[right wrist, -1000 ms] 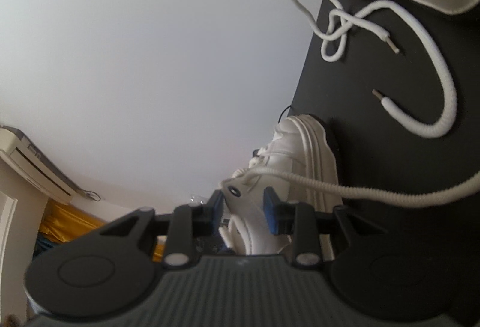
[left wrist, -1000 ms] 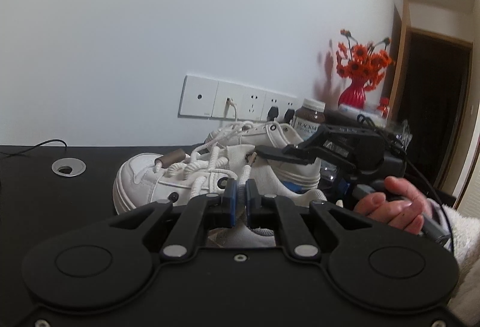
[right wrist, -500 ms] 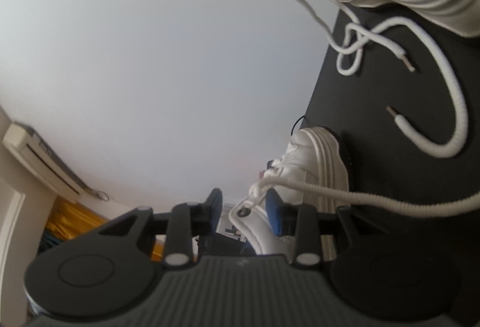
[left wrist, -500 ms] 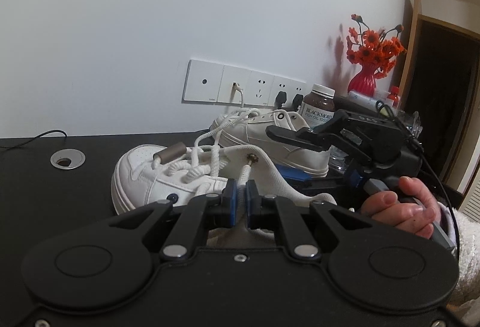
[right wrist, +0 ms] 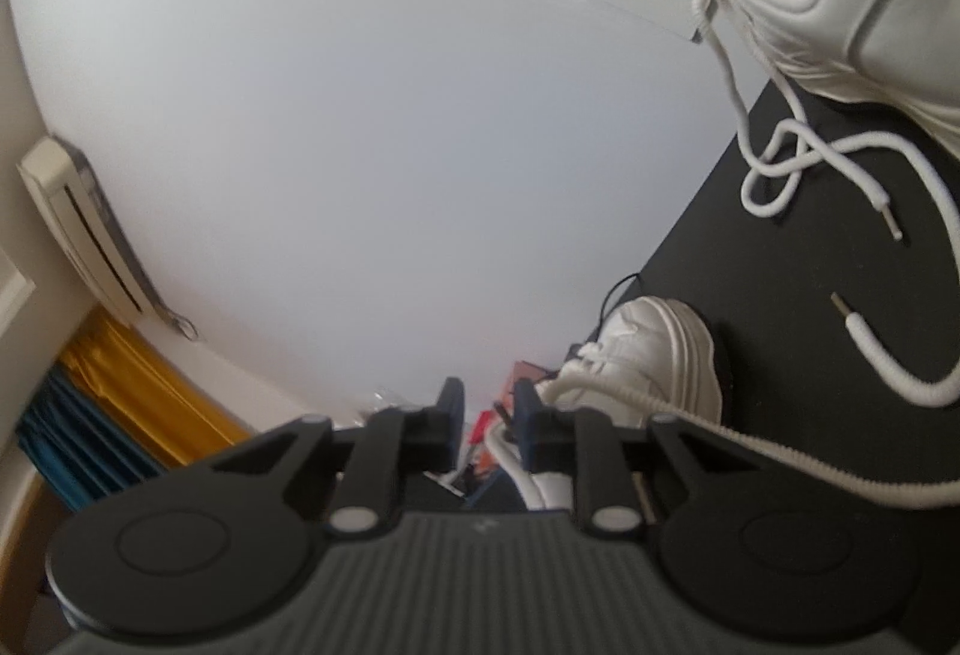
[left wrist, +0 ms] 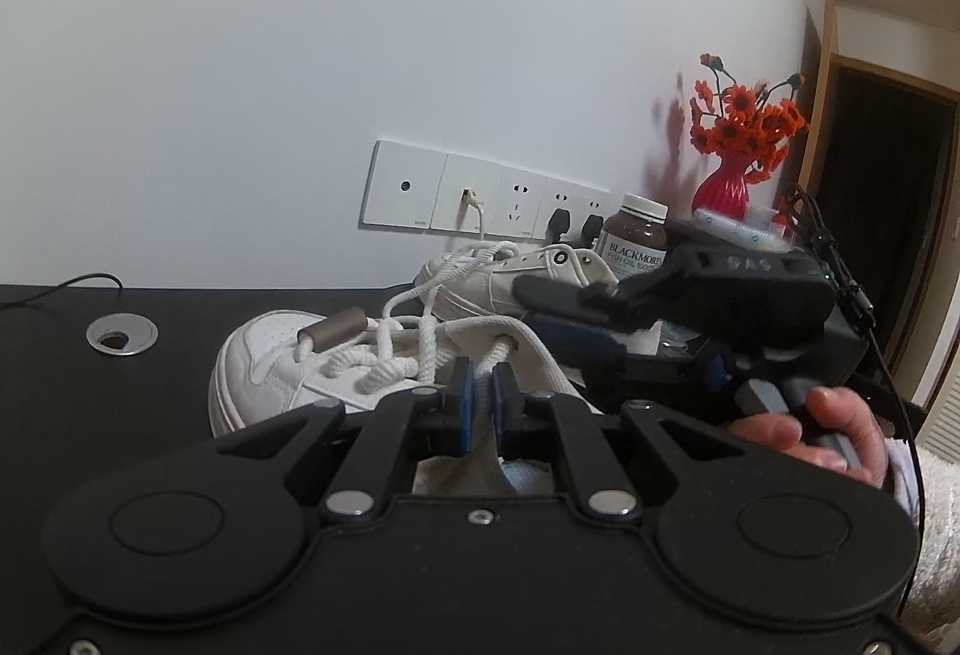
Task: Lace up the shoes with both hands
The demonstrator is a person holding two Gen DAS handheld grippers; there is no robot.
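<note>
A white shoe (left wrist: 270, 367) lies on the black table (left wrist: 90, 415), toe to the left. My left gripper (left wrist: 482, 395) is shut on its raised eyelet flap (left wrist: 540, 355). A thick white lace (left wrist: 498, 355) comes out of the eyelet and runs down into the gap. My right gripper (left wrist: 528, 313), rolled on its side, reaches in from the right just above that flap. In the right wrist view the right gripper (right wrist: 491, 415) has its jaws closing with no lace between the pads. The lace (right wrist: 780, 463) runs across the outside of its right finger. A second white shoe (left wrist: 498, 283) stands behind.
A grey metal cylinder (left wrist: 333, 331) rests on the near shoe. Behind it are wall sockets (left wrist: 480, 193), a brown bottle (left wrist: 639, 241) and a red vase of flowers (left wrist: 723, 181). A cable grommet (left wrist: 120, 337) sits at the left. Loose lace ends (right wrist: 852, 319) lie on the table. A person's hand (left wrist: 828, 427) holds the right gripper.
The right gripper's jaws have narrowed and it has rolled and lifted a little. The eyelet that stood between its jaws is no longer there. The left gripper keeps its hold.
</note>
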